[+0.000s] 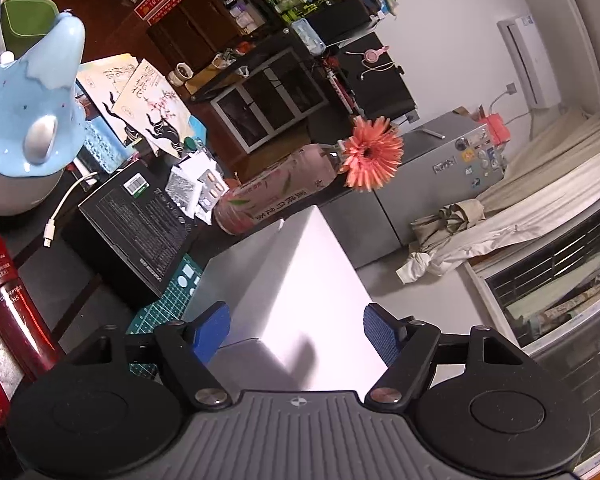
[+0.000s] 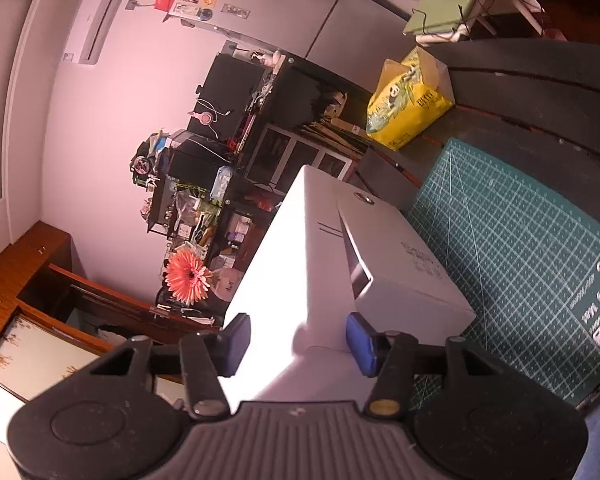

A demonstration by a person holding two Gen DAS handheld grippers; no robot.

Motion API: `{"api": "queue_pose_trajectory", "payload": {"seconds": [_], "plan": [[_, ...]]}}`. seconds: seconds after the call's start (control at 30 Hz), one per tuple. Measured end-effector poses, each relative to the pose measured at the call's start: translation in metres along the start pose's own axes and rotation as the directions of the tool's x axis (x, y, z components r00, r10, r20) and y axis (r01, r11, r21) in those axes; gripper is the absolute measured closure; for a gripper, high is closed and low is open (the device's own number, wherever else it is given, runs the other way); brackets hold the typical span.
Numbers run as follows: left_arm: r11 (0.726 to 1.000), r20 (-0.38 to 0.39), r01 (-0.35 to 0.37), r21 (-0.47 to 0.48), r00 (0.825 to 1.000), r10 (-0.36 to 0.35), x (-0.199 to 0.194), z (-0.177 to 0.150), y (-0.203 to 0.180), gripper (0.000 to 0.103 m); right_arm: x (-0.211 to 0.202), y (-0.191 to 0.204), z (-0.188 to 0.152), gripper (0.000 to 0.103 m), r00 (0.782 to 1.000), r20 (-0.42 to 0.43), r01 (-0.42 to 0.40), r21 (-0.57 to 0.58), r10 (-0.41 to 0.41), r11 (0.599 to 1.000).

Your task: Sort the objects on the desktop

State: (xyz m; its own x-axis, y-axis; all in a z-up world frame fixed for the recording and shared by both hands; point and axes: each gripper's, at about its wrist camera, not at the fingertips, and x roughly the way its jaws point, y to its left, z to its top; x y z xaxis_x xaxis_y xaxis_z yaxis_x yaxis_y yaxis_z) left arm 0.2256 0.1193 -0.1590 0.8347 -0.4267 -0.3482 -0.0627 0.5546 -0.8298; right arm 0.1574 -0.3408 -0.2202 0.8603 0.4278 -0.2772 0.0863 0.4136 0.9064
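A white cardboard box [image 1: 308,280] fills the middle of both views, which are rolled sideways. In the left wrist view my left gripper [image 1: 296,334] straddles its near corner, both blue pads [image 1: 210,332] pressed against its faces. In the right wrist view the same white box [image 2: 300,248], its lid partly off a grey base, lies between the pads of my right gripper [image 2: 298,344]. Those blue pads [image 2: 362,344] stand right beside the box with no clear squeeze. The box hangs over a green cutting mat [image 2: 520,248].
A blue and white humidifier [image 1: 28,120], a red bottle [image 1: 8,296], a black box [image 1: 140,216], blister packs and a bottle holding an orange flower [image 1: 374,154] crowd the desk. A yellow bag [image 2: 408,108] lies beyond the mat. Shelves and a grey fridge stand behind.
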Motion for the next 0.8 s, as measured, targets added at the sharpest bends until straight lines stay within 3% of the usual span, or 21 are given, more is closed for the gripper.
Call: {"api": "queue_pose_trajectory", "payload": {"seconds": [0.2,0.8], "plan": [[0.999,-0.008,0.004,0.033,1.000,-0.004,-0.005,-0.007,-0.008,0.031,0.000,-0.002,0.004,0.050,0.999,0.032,0.006,0.006,-0.006,1.000],[1.000,-0.038,0.004,0.011,0.999,-0.004,-0.007,-0.016,-0.010,0.031,0.009,-0.017,0.014,0.050,0.993,0.116,-0.035,0.101,0.023,0.994]]}}
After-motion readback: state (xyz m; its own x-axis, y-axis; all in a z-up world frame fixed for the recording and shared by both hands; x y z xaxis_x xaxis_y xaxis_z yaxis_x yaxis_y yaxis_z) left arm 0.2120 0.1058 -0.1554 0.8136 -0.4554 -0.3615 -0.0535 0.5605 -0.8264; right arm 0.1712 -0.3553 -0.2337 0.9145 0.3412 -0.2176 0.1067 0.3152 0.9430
